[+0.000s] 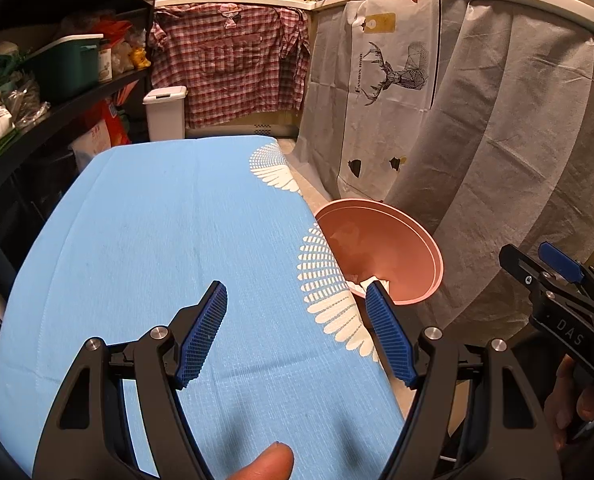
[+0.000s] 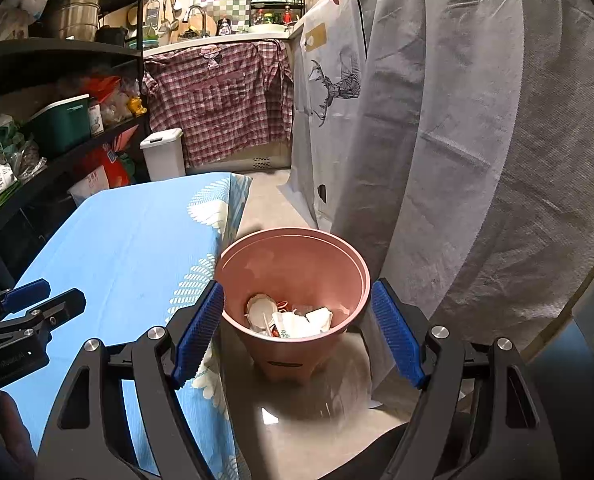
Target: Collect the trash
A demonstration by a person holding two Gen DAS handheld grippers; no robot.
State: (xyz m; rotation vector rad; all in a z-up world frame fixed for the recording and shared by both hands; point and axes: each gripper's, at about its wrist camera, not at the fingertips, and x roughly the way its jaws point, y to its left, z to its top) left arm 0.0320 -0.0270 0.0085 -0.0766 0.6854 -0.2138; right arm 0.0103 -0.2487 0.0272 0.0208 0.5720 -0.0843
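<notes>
Right, the big grey drape (image 2: 477,120) fills the whole right side, hanging from the counter edge down to the floor, with a white sheet bearing a printed stag (image 1: 397,76) pinned across it. Next biggest, the table under its blue cloth (image 1: 169,240), bare across the top, white feather patterns running down its right edge. Behind its far edge hangs a red checked shirt (image 1: 233,64) below the counter, and a small white lidded bin (image 1: 165,114) stands on the floor just off the table's far left corner, beside the dark shelving (image 1: 57,92).

Now the pink trash bucket (image 2: 297,248): it sits on the floor tight against the table's right edge, between the cloth and the grey drape, mouth up. Inside it, at the bottom, lies the collected trash (image 2: 293,320), crumpled white paper, a round lid-like piece and a bit of red, all piled together.

Over to the grippers. The right gripper (image 2: 297,332) hangs above the bucket, blue pads spread wide either side of the rim, nothing between them, nothing gripped. The left gripper (image 1: 297,332) hovers over the near right part of the table top, jaws likewise wide apart and empty, its right pad lined up with the table's right edge where the bucket rim shows. A fingertip (image 1: 265,462) peeks in at the bottom of the left wrist view.
</notes>
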